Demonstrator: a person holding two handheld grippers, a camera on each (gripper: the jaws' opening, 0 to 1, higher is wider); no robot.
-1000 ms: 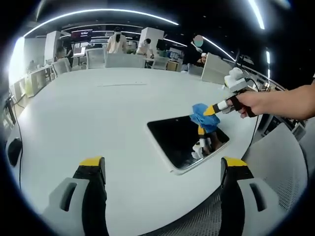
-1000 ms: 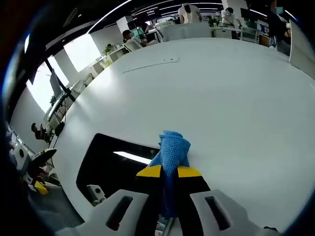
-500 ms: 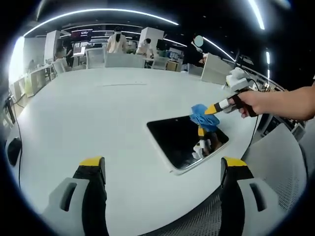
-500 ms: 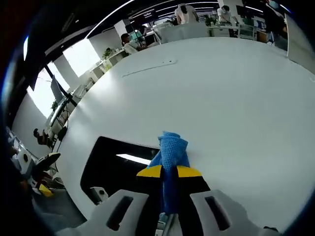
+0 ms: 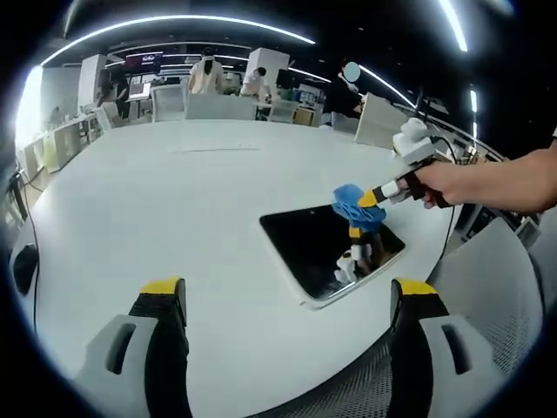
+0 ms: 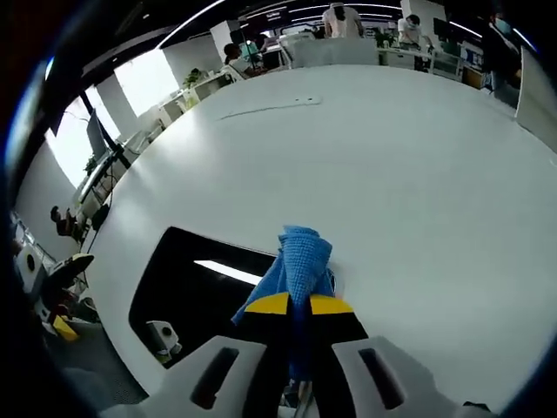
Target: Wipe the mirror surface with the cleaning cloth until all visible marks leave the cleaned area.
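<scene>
A dark rectangular mirror (image 5: 324, 246) with a white rim lies flat on the white table (image 5: 174, 200). In the left gripper view, my right gripper (image 5: 369, 198), held by a hand (image 5: 452, 181), is shut on a blue cleaning cloth (image 5: 352, 205) that hangs at the mirror's far right edge. From the right gripper view the cloth (image 6: 298, 261) is pinched between the yellow-tipped jaws of my right gripper (image 6: 296, 304), with the mirror (image 6: 187, 283) to the left of it. My left gripper (image 5: 287, 289) stands open near the table's front edge, short of the mirror, holding nothing.
The round white table has a thin seam line (image 5: 213, 150) further back. Office desks, chairs and people (image 5: 207, 77) stand behind the table. A perforated grey chair back (image 5: 487, 287) is at the lower right.
My right gripper with the cloth has shifted slightly left along the mirror's far edge. The left gripper has not moved.
</scene>
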